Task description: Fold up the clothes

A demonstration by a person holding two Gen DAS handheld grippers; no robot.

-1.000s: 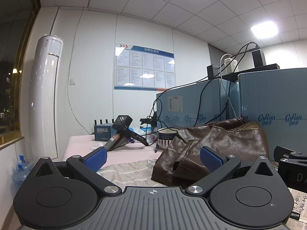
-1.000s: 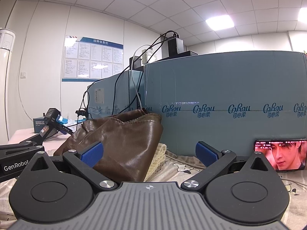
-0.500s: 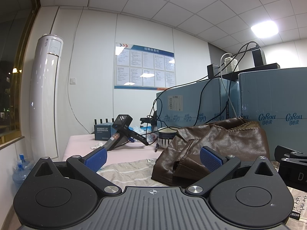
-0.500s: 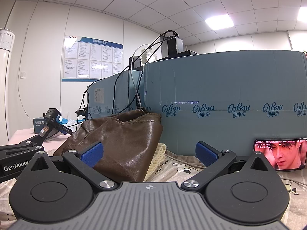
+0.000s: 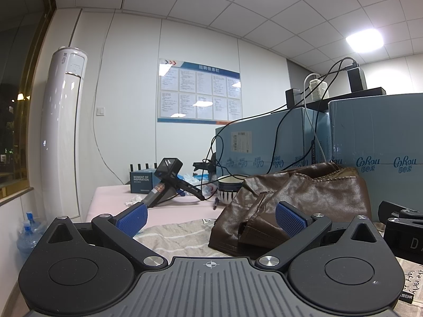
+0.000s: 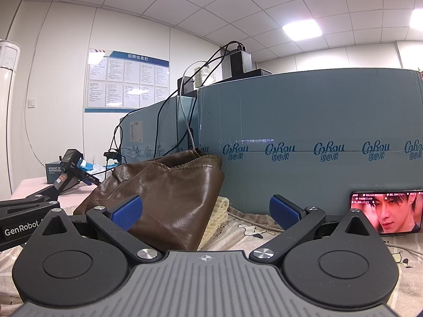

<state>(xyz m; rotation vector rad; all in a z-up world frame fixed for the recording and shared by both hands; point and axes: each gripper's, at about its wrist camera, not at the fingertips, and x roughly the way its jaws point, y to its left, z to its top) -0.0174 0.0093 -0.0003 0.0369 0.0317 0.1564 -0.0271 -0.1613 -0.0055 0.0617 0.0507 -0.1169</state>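
Note:
A brown leather garment [image 5: 304, 198] lies bunched in a heap on the patterned cloth, leaning against the blue boxes. In the right wrist view the same garment [image 6: 169, 192] fills the centre left. My left gripper [image 5: 211, 218] is open, low over the cloth; its right pad sits in front of the heap's near edge. My right gripper [image 6: 206, 210] is open too, with the garment's lower right corner between its spread fingers and nothing held. A cream knitted piece [image 6: 215, 215] peeks out from under the leather.
Tall blue cartons [image 6: 304, 145] wall off the back, with cables and chargers on top. A phone [image 6: 386, 216] playing video leans against them at the right. A handheld device [image 5: 166, 182], a striped bowl [image 5: 230, 189] and a small box [image 5: 141, 182] stand on the pink table behind.

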